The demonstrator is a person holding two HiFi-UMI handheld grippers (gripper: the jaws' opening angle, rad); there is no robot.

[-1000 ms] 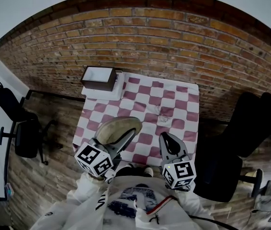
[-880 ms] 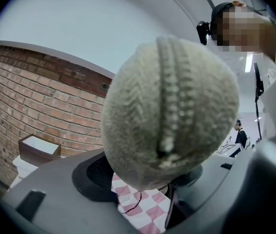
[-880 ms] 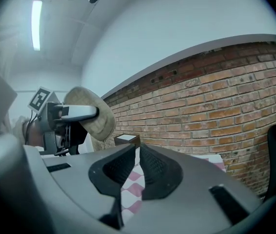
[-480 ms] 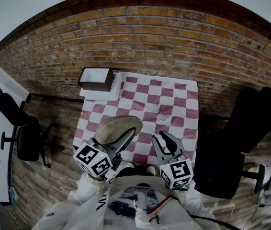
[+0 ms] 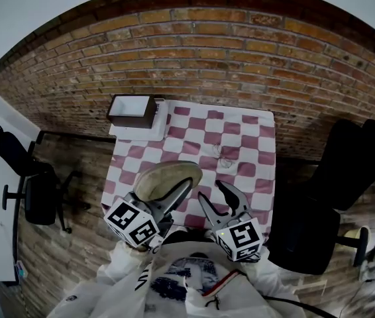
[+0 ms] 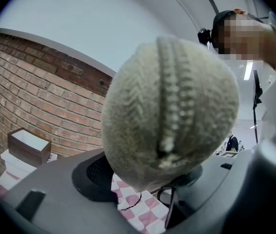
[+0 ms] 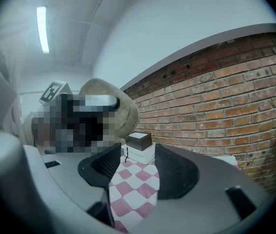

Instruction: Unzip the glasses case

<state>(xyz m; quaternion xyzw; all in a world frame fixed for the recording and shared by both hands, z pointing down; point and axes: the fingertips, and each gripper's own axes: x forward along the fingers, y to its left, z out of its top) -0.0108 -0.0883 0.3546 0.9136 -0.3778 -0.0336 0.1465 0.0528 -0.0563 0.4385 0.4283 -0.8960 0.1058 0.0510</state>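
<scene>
Held tight in the left gripper (image 5: 182, 189), low in the middle of the head view: the soft grey glasses case (image 5: 167, 179). Just to its right, not touching: the right gripper (image 5: 212, 192), jaws just opened wide, empty, over the checked cloth (image 5: 240, 144).

Person wears a white long-sleeved top (image 5: 174, 300): dark blue print on the chest, black lettering beside the left sleeve (image 5: 111, 270), thin red line on the right side.

Left gripper (image 5: 182, 185) and right gripper (image 5: 212, 192) look like the same build. Each has a smooth light-grey moulded plastic body with two tapered curved jaws. The pads (image 7: 177, 172) are black with a fine mesh texture (same on the left gripper's pad (image 6: 96, 172)).

Each carries a marker cube at the rear, left cube (image 5: 132, 222) and right cube (image 5: 240, 237), with white faces and black square-pattern markers. Small rectangular dark slots sit in the grey shells.
</scene>
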